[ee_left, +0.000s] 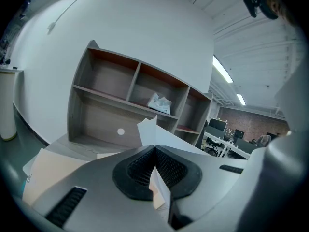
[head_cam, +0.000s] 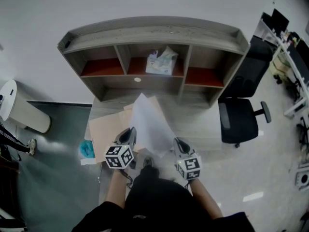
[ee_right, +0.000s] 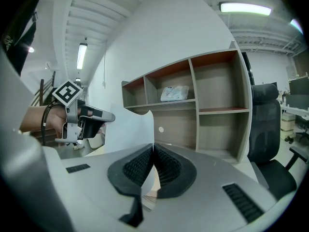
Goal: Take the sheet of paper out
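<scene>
A white sheet of paper [head_cam: 148,124] hangs lifted above the desk, tilted with its far corner up. My left gripper [head_cam: 129,138] is shut on its near left edge, and my right gripper [head_cam: 179,145] is shut on its near right corner. In the left gripper view the sheet [ee_left: 155,135] runs into the closed pads [ee_left: 142,167]. The right gripper view shows the sheet [ee_right: 129,129] pinched between its pads [ee_right: 166,166], with the left gripper [ee_right: 94,117] at the paper's other edge. A tan folder [head_cam: 108,132] lies flat on the desk under the sheet.
A grey shelf unit [head_cam: 154,62] with red-backed cubbies stands at the desk's back, and a white package [head_cam: 161,62] sits in its middle cubby. A black office chair [head_cam: 240,115] is to the right. A white bin [head_cam: 21,108] and a blue item [head_cam: 86,149] sit left.
</scene>
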The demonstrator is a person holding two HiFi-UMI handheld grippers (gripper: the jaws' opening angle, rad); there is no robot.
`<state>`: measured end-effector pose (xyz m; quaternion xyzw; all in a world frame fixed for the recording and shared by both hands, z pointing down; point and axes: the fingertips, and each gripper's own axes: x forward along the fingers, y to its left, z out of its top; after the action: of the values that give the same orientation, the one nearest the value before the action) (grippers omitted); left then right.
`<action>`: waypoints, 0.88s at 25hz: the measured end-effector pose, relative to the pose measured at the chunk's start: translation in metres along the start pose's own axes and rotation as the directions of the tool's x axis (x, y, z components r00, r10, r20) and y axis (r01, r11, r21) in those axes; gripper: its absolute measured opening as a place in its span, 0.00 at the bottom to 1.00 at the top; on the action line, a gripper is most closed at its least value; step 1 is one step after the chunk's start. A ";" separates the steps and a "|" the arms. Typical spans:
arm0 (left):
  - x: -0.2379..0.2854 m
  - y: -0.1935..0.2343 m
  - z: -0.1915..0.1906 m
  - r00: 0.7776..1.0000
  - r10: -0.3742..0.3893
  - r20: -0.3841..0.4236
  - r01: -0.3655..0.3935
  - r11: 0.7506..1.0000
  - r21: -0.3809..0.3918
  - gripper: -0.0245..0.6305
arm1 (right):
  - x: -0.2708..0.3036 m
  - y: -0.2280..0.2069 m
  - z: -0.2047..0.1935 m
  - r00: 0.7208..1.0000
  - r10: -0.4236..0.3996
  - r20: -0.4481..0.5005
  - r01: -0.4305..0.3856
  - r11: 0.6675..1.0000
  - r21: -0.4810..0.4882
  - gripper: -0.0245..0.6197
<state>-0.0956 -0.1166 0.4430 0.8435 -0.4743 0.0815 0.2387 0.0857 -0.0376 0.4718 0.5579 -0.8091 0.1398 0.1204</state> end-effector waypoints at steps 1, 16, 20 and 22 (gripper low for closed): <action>0.000 0.001 0.000 1.000 0.001 0.002 -0.001 1.000 -0.001 0.10 | 0.000 0.000 0.000 1.000 0.000 0.000 0.000 1.000 -0.001 0.06; 0.000 0.005 -0.003 1.000 0.008 -0.001 -0.008 1.000 -0.010 0.10 | 0.003 0.003 0.000 1.000 0.000 -0.004 0.000 1.000 -0.025 0.06; 0.003 0.006 -0.001 1.000 0.006 0.002 -0.006 1.000 -0.009 0.10 | 0.004 -0.001 0.001 1.000 -0.007 -0.006 0.007 1.000 -0.028 0.06; 0.004 0.006 -0.001 1.000 0.005 0.001 -0.005 1.000 -0.009 0.10 | 0.004 -0.001 0.001 1.000 -0.006 -0.011 0.006 1.000 -0.025 0.06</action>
<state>-0.0984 -0.1214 0.4469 0.8413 -0.4767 0.0795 0.2423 0.0853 -0.0416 0.4726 0.5581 -0.8085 0.1322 0.1322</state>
